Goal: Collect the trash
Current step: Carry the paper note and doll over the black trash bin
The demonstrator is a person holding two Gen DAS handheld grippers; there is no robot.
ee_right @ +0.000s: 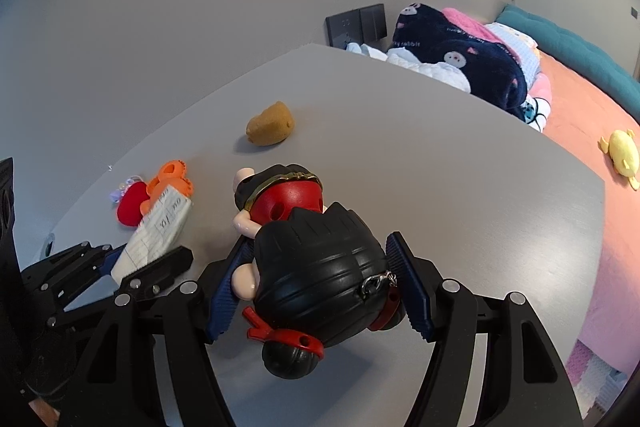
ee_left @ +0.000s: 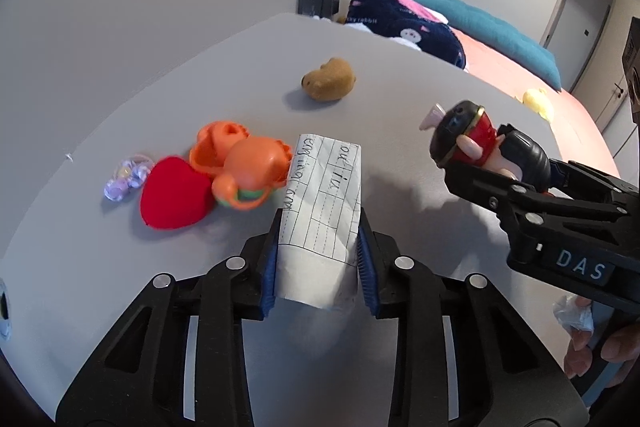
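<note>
Gripping now: both grippers are closed on objects above the grey table.
Left gripper: its blue-padded fingers are pinched on a folded sheet of paper, one pad on each long edge.
Paper: white, ruled in a grid with handwriting on it; it sticks forward out of the jaws, its far end near the orange plastic toy. In the right wrist view the same paper shows at the near left, held off the tabletop.
Right gripper: its fingers are pressed against the sides of a black and red toy figure, which fills the gap between them.
Toy figure: black ribbed hair, red body, pale hands, with a small metal chain on the hair; in the left wrist view the toy figure sits at the right, clamped by the right gripper.
Table, near left: a red heart cushion touches the orange plastic toy; a small clear trinket lies just left of the heart.
Table, far middle: a brown plush animal lies alone, well apart from the other things.
Beyond the table: a bed with a coral cover, a navy patterned blanket, a teal cushion and a yellow plush.
Near right edge: the person's hand holds the right gripper's handle along with a crumpled clear wrapper.
</note>
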